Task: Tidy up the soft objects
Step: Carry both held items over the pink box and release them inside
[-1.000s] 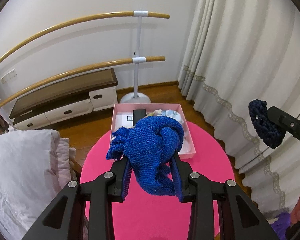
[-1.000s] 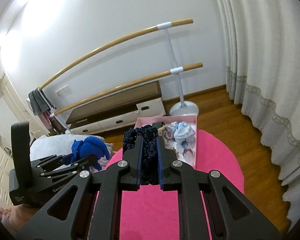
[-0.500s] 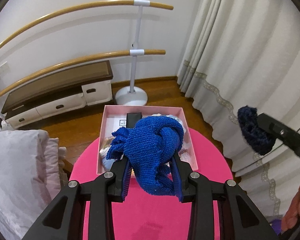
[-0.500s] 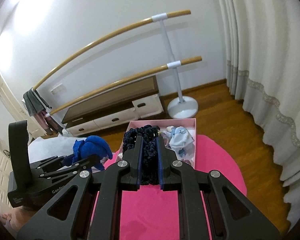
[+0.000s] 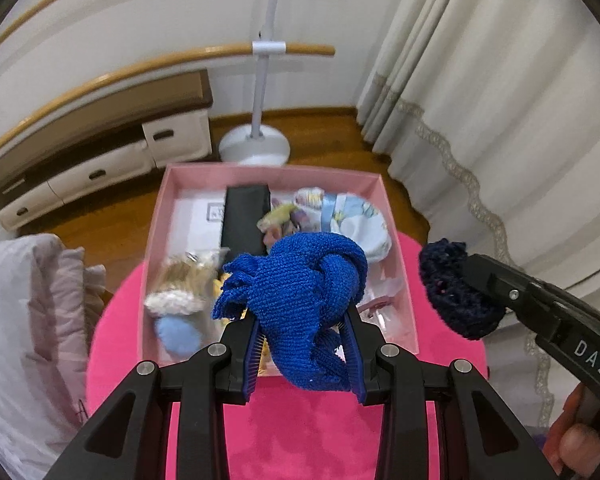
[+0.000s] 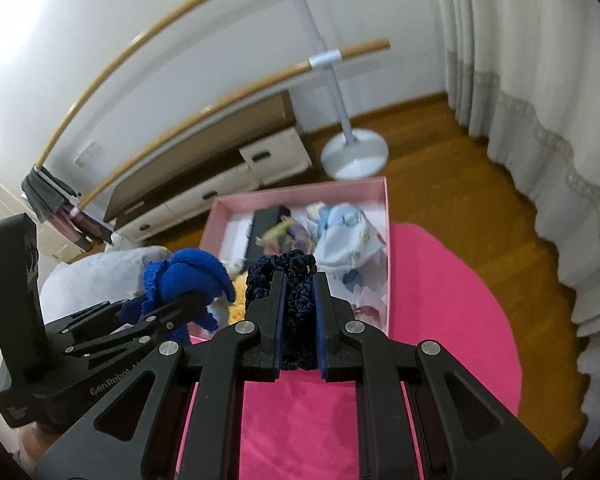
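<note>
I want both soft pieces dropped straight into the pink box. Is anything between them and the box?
Nothing visible is. The bright blue knit piece in the left tool and the dark navy scrunchie in the right tool hang above the open, lidless pink box, already partly filled.

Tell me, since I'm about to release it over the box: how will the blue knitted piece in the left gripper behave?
The blue knit droops past the left gripper, so probably floppy and light. Its open weave may snag the ribbed pads on release.
</note>
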Demonstrator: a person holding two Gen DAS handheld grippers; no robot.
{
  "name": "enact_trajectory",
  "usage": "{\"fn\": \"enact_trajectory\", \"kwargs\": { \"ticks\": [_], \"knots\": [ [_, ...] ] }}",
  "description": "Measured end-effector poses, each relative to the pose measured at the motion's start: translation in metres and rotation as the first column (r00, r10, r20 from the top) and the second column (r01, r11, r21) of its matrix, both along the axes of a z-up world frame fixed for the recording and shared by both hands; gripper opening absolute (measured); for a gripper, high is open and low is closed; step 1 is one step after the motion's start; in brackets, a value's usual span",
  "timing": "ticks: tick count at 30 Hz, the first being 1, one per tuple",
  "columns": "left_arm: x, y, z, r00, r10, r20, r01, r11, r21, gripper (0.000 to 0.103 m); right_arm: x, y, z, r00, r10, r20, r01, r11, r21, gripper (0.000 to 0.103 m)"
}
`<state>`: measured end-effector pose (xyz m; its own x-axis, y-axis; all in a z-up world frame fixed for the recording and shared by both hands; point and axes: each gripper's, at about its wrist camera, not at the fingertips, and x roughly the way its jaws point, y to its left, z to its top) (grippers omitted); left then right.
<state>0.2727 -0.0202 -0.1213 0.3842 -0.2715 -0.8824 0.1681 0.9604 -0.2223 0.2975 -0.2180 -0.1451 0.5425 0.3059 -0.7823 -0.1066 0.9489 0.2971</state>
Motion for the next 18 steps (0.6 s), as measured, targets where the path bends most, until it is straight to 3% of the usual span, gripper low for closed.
{"fn": "enact_trajectory", "kwargs": {
  "ticks": [11, 18],
  "knots": [
    [0.037, -0.003, -0.041, 0.995, 0.021, -0.097, -0.019, 1.0, 0.016, 0.033, 0.038, 0.005, -0.061, 0.994, 0.004, -0.111, -0.004, 1.0, -0.005, 0.012],
    [0.046, -0.008, -0.052, 0.994, 0.018, -0.108, -0.014, 0.999, 0.04, 0.038, 0.044, 0.005, -0.073, 0.991, -0.004, -0.133, 0.005, 1.0, 0.003, 0.015]
  ]
}}
